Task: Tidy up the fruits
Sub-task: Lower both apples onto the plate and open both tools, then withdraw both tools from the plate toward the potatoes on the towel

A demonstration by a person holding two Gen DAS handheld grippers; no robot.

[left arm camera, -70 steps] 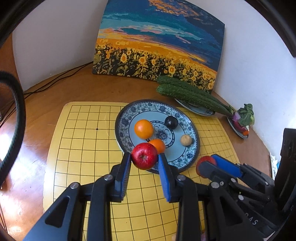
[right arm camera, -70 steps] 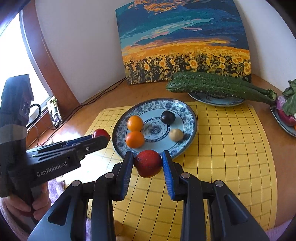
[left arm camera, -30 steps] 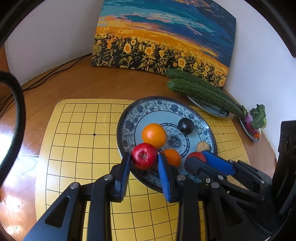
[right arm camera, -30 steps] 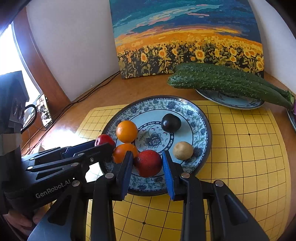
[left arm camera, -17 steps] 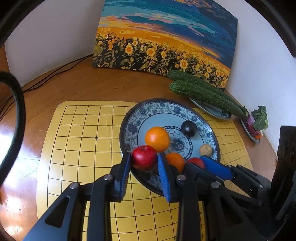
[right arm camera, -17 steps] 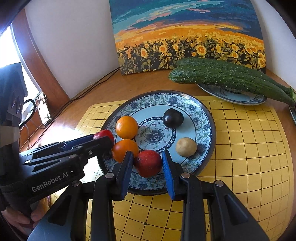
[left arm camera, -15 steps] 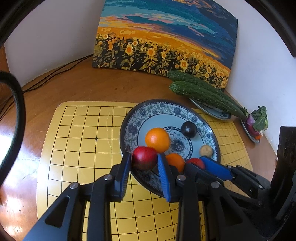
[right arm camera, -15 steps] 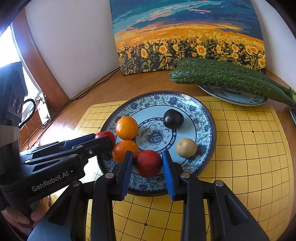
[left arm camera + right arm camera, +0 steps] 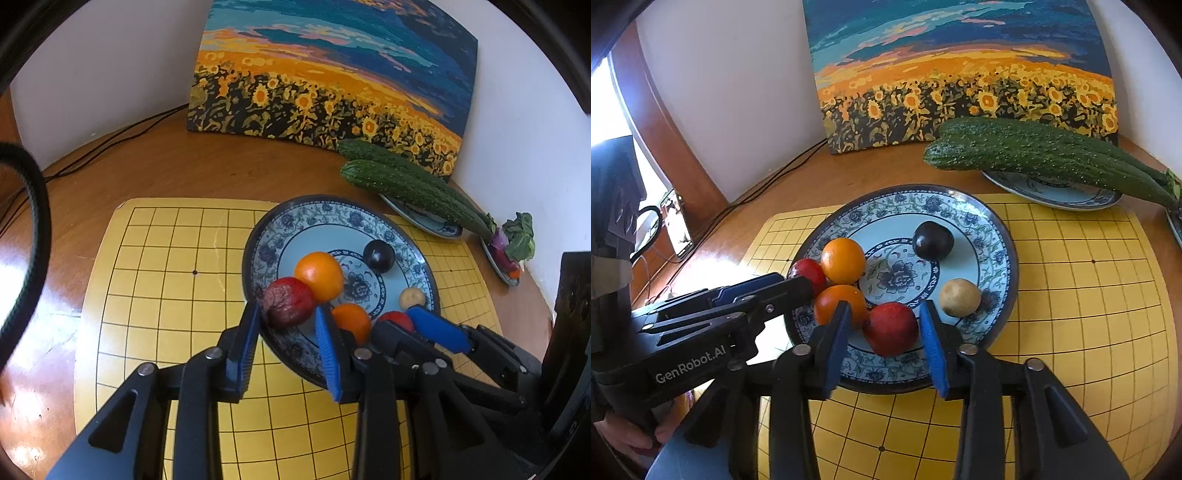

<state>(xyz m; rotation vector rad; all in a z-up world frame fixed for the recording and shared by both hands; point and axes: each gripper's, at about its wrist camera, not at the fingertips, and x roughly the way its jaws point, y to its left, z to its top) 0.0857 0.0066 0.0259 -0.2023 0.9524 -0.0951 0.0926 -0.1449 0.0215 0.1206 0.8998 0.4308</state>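
A blue patterned plate holds two oranges, a dark plum and a small tan fruit. My left gripper is open around a red apple that lies at the plate's left rim, its wrinkled underside showing. My right gripper is open around a second red fruit that rests on the plate's front part. The left gripper shows in the right wrist view beside its apple.
The plate sits on a yellow grid board on a wooden table. Two large cucumbers lie on a small plate behind. A sunflower painting leans on the wall. Another dish with vegetables is at the far right. Cables run at the left.
Both grippers brought their red fruits onto the plate and opened their jaws. The left apple has rolled so its underside shows. The right fruit now rests on the plate.
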